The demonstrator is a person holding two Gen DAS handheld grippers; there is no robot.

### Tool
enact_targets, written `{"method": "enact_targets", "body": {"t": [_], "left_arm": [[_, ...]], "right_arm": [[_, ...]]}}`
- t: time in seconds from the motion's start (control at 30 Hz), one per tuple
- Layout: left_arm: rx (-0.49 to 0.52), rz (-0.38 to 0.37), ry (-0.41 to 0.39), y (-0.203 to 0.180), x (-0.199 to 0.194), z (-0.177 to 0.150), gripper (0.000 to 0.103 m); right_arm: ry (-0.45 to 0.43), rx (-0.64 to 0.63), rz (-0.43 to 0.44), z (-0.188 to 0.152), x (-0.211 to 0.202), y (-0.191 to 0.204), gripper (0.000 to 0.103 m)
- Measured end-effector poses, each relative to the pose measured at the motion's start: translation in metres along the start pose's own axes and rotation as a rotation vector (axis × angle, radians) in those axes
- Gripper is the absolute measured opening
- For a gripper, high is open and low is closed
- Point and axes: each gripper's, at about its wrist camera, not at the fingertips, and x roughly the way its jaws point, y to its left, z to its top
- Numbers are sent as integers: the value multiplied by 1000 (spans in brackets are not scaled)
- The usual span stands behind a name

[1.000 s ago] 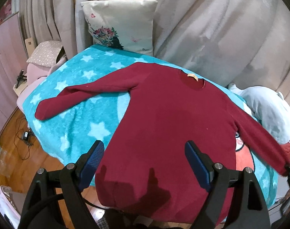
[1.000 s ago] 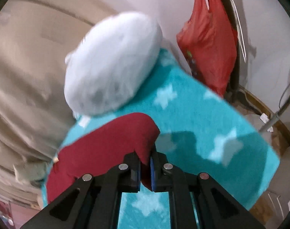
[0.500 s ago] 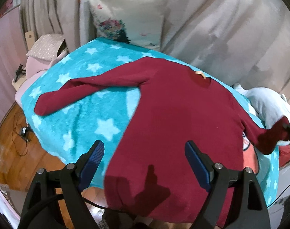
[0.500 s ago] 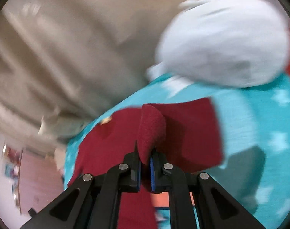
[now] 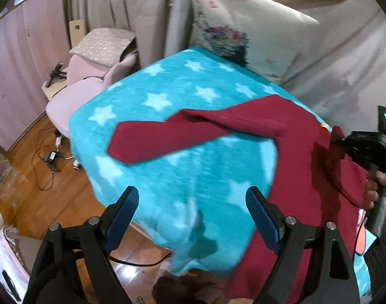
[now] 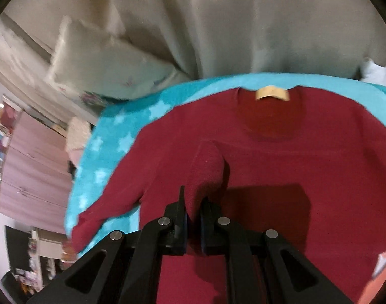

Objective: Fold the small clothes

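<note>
A dark red long-sleeved sweater (image 5: 302, 167) lies flat on a turquoise star blanket (image 5: 167, 96), its neck label (image 6: 271, 93) at the far side. Its left sleeve (image 5: 162, 136) stretches out to the left on the blanket. My right gripper (image 6: 193, 215) is shut on the right sleeve's cuff (image 6: 205, 167) and holds it raised over the sweater's chest; it also shows in the left wrist view (image 5: 365, 149). My left gripper (image 5: 193, 215) is open and empty, above the blanket's near edge, short of the left sleeve.
A floral pillow (image 5: 238, 30) leans on beige curtains (image 6: 231, 20) behind the bed. A pink chair (image 5: 89, 76) with a dotted cushion stands at the left. Cables (image 5: 51, 157) lie on the wooden floor beside a pink wardrobe (image 5: 15, 58).
My right gripper has carried the right sleeve's cuff from beside the white plush inward over the sweater's chest. My left gripper has swung left toward the left sleeve, still open.
</note>
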Motion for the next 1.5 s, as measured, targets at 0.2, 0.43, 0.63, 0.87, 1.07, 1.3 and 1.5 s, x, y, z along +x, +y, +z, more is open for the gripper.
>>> {"method": "enact_targets", "body": {"t": [0.2,0.43,0.63,0.87,1.07,1.3,1.5], "left_arm": [[-24,24,46,35,21,14,86],[-55,24,72,55,38,31,86],[-96,71,41,78,34,45,86],[-234,154,-11,144,12,49,86],[-322,176,-15,183,-2,34,86],[-361,171,-30,199,-8,24,86],[-387,172,-56,205,-10,26,86]], "right_arm": [[54,46,-52,14,65,5,15],[87,2,48,16,66,31,35],[99,-259,59,-7,51,114,37],[185,-711,131,-72,79,243,45],[173,-1125,-26,-121,126,306,50],[342,-1092,-27,-114,158,306,9],[171,-834,93,-60,90,293,9]]}}
